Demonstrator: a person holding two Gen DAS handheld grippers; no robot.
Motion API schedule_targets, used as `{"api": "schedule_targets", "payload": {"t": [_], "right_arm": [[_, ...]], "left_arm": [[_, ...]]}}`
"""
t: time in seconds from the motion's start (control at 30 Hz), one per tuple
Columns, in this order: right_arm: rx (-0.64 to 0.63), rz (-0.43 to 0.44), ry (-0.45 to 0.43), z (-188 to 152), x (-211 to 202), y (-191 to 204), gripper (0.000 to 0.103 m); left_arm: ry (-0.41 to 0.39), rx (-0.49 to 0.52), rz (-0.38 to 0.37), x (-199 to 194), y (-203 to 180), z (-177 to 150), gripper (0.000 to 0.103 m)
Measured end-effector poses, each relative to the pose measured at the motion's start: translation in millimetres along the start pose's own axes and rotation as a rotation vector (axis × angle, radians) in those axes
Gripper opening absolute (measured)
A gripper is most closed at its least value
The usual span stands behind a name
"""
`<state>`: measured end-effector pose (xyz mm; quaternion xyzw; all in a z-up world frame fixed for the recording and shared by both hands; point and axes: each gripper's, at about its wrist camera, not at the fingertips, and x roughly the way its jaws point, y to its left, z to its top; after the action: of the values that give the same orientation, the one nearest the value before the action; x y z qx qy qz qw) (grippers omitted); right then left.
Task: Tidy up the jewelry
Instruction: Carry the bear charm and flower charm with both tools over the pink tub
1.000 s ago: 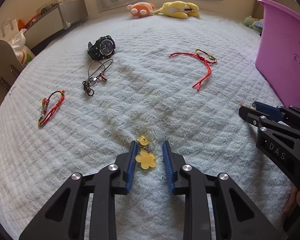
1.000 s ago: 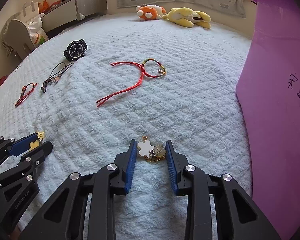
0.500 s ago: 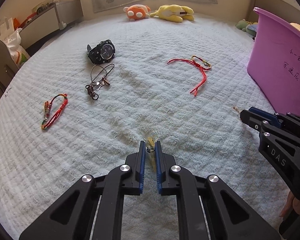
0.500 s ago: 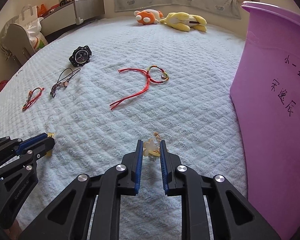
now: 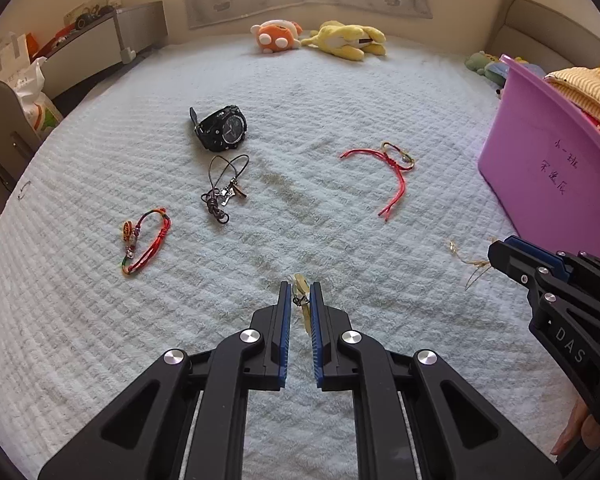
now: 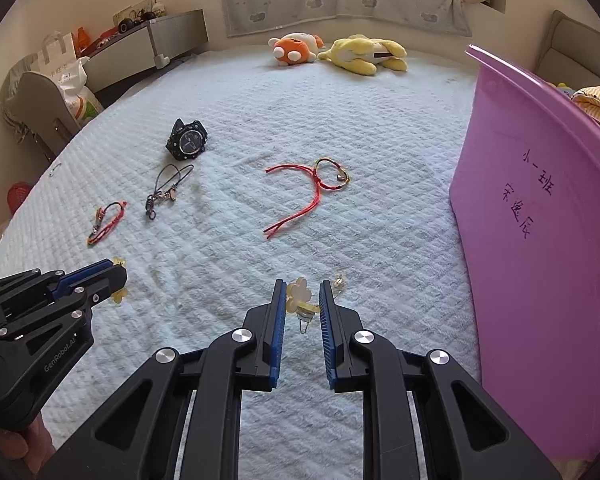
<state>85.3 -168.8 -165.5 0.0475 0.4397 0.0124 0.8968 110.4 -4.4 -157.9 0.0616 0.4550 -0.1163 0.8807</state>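
My left gripper (image 5: 301, 288) is shut on a yellow flower charm (image 5: 301, 283) and holds it above the white bedspread. It also shows in the right wrist view (image 6: 118, 276) at the left, with the yellow charm (image 6: 118, 295) hanging from it. My right gripper (image 6: 303, 290) is shut on a white flower charm (image 6: 299, 292) whose gold chain (image 6: 339, 281) dangles. In the left wrist view the right gripper (image 5: 496, 252) shows with the chain (image 5: 474, 266) trailing. On the bed lie a black watch (image 5: 221, 128), a dark cord necklace (image 5: 224, 190), a multicoloured bracelet (image 5: 146, 240) and a red string bracelet (image 5: 396, 164).
A purple plastic bin (image 6: 540, 216) with handwriting stands close on the right, with yellow knitted cloth (image 5: 584, 88) in it. An orange plush (image 5: 274, 36) and a yellow plush (image 5: 350, 42) lie at the far edge of the bed. A shelf and bags (image 6: 64, 80) stand at the left.
Both grippers closed on their flower charms and lifted them off the bedspread. The views pulled back and up, so the bed items look farther away.
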Motion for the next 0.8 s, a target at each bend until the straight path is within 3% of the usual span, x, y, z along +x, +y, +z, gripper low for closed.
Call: {"api": "schedule_targets", "payload": {"t": [0.37, 0.8], "right_arm": [[0.114, -0.02, -0.016, 21, -93, 9, 0.016], [0.242, -0.057, -0.102, 67, -223, -8, 0.016]], "left_arm": [[0.009, 0.091, -0.105, -79, -2, 28, 0.01], [-0.071, 0.232, -0.267, -190, -36, 96, 0.01]]}}
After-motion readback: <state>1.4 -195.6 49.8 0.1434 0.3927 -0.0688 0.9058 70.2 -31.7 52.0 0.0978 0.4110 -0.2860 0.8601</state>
